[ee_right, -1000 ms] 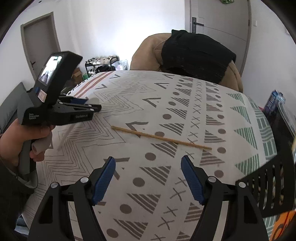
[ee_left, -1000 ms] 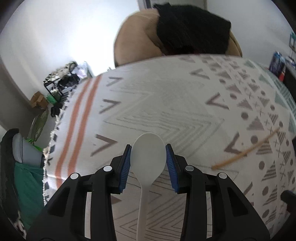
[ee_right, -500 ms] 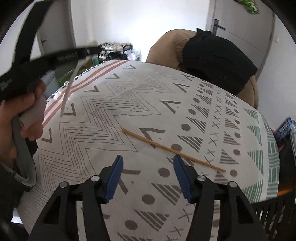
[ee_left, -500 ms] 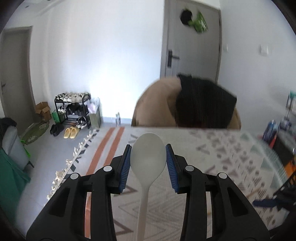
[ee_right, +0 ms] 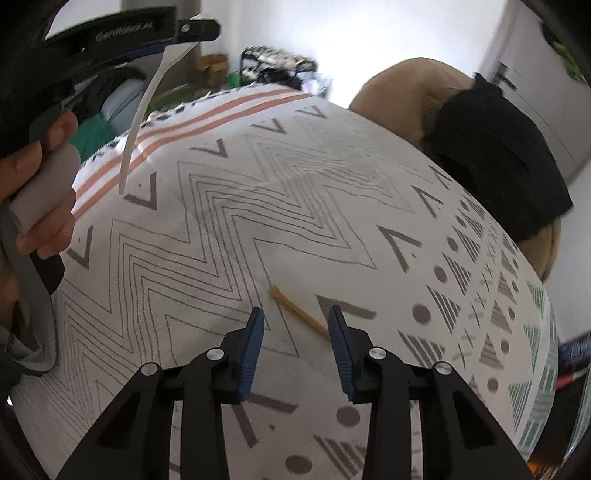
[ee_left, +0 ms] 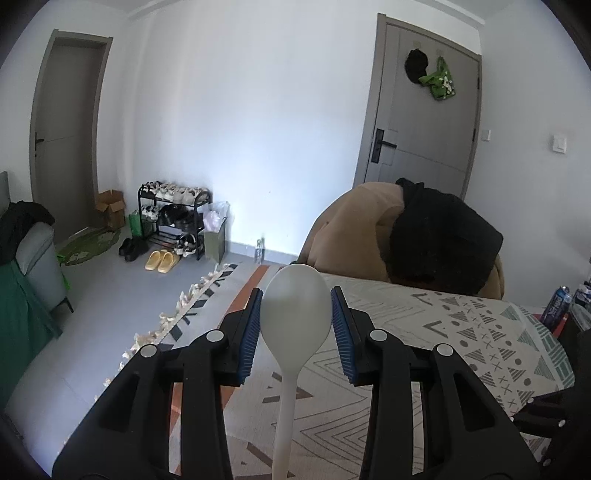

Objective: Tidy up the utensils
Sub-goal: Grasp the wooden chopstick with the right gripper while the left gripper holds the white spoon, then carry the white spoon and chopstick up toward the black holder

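A white plastic spoon [ee_left: 287, 387] is held by its bowl in my left gripper [ee_left: 296, 314], lifted above the patterned tablecloth [ee_left: 461, 350] and pointing toward the room. In the right wrist view the same spoon [ee_right: 140, 114] hangs handle-down from the left gripper [ee_right: 184, 29] at the top left, which a hand holds. A single wooden chopstick [ee_right: 295, 308] lies on the tablecloth [ee_right: 258, 203]. My right gripper [ee_right: 297, 332] hovers over the chopstick's near end, its jaws closing. The stick runs between them and under the right pad; the pads do not press on it.
A chair draped with a tan coat [ee_left: 354, 229] and a black garment [ee_right: 498, 158] stands at the table's far side. Part of a black basket [ee_left: 554, 410] and a blue can [ee_left: 557, 302] sit at the right. The table's left edge drops to the floor.
The left gripper has tilted up and rolled with the spoon, so its view went from the tablecloth to the room. The right gripper moved over the chopstick's end and its jaws narrowed.
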Action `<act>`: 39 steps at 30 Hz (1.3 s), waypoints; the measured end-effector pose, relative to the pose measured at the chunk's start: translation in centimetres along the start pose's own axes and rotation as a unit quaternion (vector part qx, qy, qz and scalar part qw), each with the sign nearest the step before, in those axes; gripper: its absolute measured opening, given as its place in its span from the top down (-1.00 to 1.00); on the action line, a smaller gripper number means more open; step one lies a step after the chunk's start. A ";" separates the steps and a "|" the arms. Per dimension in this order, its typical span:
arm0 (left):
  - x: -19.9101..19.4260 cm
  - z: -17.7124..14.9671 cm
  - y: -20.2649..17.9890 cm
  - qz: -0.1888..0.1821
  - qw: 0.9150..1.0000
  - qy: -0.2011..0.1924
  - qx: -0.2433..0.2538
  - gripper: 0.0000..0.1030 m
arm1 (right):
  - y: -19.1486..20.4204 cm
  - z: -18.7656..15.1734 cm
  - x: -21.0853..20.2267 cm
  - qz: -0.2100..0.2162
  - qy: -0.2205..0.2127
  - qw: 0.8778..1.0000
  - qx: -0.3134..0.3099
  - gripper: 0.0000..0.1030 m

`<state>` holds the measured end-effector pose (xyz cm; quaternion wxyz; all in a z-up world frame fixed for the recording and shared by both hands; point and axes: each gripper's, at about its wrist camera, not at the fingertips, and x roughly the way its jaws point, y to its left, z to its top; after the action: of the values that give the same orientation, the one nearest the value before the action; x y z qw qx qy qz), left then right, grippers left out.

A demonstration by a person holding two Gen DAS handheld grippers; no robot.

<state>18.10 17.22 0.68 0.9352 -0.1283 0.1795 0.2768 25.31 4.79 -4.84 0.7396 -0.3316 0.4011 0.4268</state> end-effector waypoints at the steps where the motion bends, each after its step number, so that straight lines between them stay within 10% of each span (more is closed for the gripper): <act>1: 0.0 0.0 0.1 -0.002 1.000 0.000 -0.003 0.28 | 0.2 0.3 0.2 0.001 0.006 1.000 -0.011 0.36; 14: -0.7 0.1 1.6 -0.001 1.000 -0.006 -0.027 0.28 | 1.1 2.3 2.5 0.025 0.064 0.995 -0.075 0.73; 28: -4.7 1.2 -1.1 -0.036 0.999 -0.001 -0.002 0.28 | -0.7 0.3 -8.9 -0.022 -0.066 0.997 0.016 0.88; 39: -9.8 2.2 -4.9 -0.085 0.996 -0.011 0.034 0.28 | -3.3 -6.1 -19.3 -0.078 -0.200 0.966 0.142 0.88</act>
<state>13.82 9.34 7.29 0.9612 -0.1075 0.1668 0.1917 20.34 -8.75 9.73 0.8754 -0.1612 0.2746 0.3636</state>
